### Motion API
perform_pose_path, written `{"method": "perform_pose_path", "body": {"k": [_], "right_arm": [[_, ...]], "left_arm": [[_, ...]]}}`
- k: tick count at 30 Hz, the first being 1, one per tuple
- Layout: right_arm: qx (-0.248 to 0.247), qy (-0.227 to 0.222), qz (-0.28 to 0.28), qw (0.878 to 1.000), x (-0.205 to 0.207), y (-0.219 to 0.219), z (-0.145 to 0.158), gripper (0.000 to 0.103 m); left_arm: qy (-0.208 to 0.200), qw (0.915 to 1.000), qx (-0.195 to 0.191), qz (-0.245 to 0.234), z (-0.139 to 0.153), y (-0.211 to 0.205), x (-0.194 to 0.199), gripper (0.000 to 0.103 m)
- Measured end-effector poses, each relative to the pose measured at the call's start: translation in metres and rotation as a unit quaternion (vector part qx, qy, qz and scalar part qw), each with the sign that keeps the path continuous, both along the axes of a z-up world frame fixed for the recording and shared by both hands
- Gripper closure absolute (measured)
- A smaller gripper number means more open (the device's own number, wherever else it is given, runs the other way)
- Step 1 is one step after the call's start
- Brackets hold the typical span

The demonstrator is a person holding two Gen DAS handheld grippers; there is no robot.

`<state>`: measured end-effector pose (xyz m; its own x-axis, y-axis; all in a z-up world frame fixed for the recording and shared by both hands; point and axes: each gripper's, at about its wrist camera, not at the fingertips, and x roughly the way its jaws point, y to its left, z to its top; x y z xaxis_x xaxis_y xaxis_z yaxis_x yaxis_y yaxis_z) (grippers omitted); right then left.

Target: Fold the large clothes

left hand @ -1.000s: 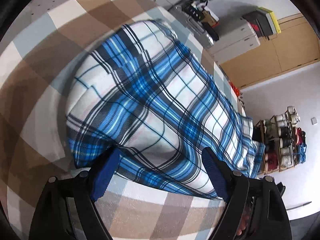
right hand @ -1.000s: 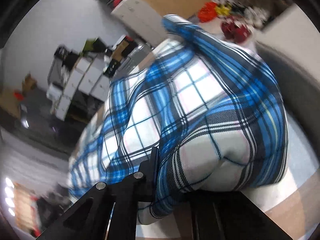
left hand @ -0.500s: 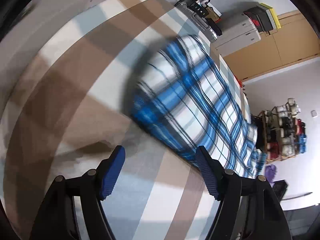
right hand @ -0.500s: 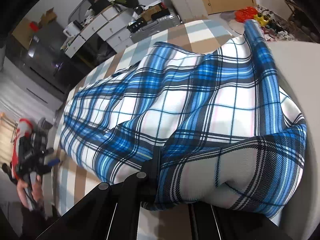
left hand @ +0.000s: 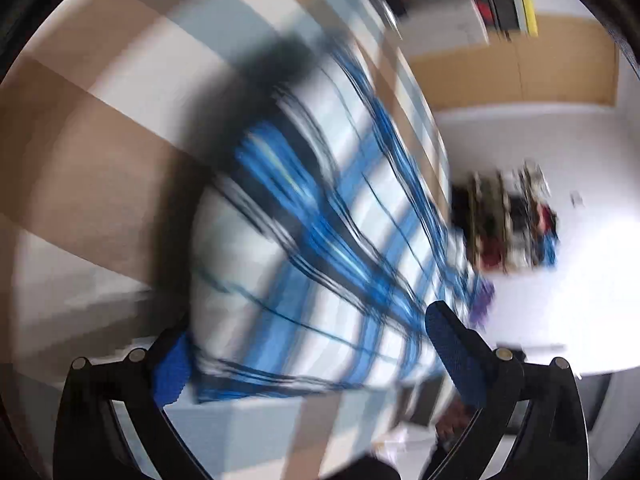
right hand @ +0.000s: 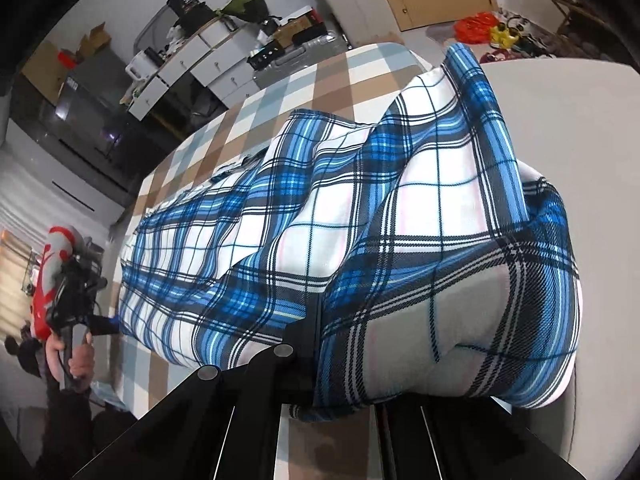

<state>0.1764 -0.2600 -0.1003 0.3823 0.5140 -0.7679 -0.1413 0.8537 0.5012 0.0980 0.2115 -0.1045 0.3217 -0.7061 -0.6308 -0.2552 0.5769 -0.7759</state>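
Right gripper clamped on plaid garment

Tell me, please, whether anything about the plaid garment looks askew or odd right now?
Yes: the blue plaid garment lies rumpled and bunched, one end lifted in the shut right gripper. The open left gripper straddles the other edge without pinching it. Nothing looks damaged.

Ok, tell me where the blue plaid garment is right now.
The blue plaid garment lies along the checked cover in the right wrist view, its near end pinched in the right gripper; the open left gripper straddles its other end.
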Motion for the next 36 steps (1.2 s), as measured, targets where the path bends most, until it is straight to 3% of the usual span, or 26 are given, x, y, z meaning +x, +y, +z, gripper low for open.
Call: {"method": "perform_pose_path", "body": {"k": [1,5,6,7,9,12,23,27,29,30,32,33,34,36], "right_arm": [[0.003,0.002,-0.002,1.0,-0.002,-0.002,-0.001,0.099],[0.009,0.004,-0.004,1.0,0.0,-0.002,-0.002,0.099],[0.012,0.004,-0.004,1.0,0.001,-0.002,-0.003,0.099],[0.015,0.004,-0.004,1.0,0.002,-0.001,-0.004,0.099],[0.018,0.008,-0.004,1.0,0.004,0.0,-0.007,0.099],[0.025,0.009,0.002,1.0,0.003,0.004,-0.01,0.098],[0.031,0.008,0.063,0.998,-0.042,0.032,-0.013,0.097],[0.022,0.028,0.054,0.998,-0.048,0.028,-0.022,0.084],[0.035,0.051,0.052,0.997,-0.052,0.018,-0.02,0.061],[0.036,0.053,0.049,0.997,-0.054,0.011,-0.017,0.055],[0.025,0.033,0.052,0.998,-0.064,-0.003,-0.001,0.05],[0.021,0.021,0.053,0.998,-0.069,-0.009,0.008,0.048],[0.022,0.006,0.045,0.999,-0.075,-0.015,0.017,0.043],[0.047,-0.023,0.031,0.998,-0.084,-0.02,0.032,0.03]], "left_arm": [[-0.005,0.9994,0.027,-0.02,0.004,-0.008,0.004,0.002],[-0.014,0.9975,0.053,-0.043,0.011,-0.021,0.012,0.004],[-0.015,0.9965,0.066,-0.05,0.013,-0.023,0.012,0.019],[-0.015,0.9946,0.084,-0.06,0.015,-0.028,0.014,0.055],[0.003,0.9916,0.095,-0.087,0.007,-0.034,0.015,0.094],[-0.004,0.9934,0.085,-0.077,0.003,-0.031,0.005,0.095],[-0.012,0.9899,0.117,-0.079,0.019,0.005,-0.046,0.097],[-0.02,0.9872,0.145,-0.065,0.028,0.012,-0.05,0.095],[-0.032,0.9866,0.148,-0.06,0.04,0.014,-0.053,0.095],[-0.036,0.9853,0.155,-0.062,0.048,0.013,-0.054,0.094],[-0.063,0.9802,0.165,-0.09,0.068,0.001,-0.054,0.074],[-0.086,0.9738,0.178,-0.112,0.083,-0.013,-0.052,0.047],[-0.103,0.9699,0.185,-0.121,0.09,-0.015,-0.055,0.028],[-0.168,0.9543,0.191,-0.157,0.121,-0.051,-0.04,0.026]]}}
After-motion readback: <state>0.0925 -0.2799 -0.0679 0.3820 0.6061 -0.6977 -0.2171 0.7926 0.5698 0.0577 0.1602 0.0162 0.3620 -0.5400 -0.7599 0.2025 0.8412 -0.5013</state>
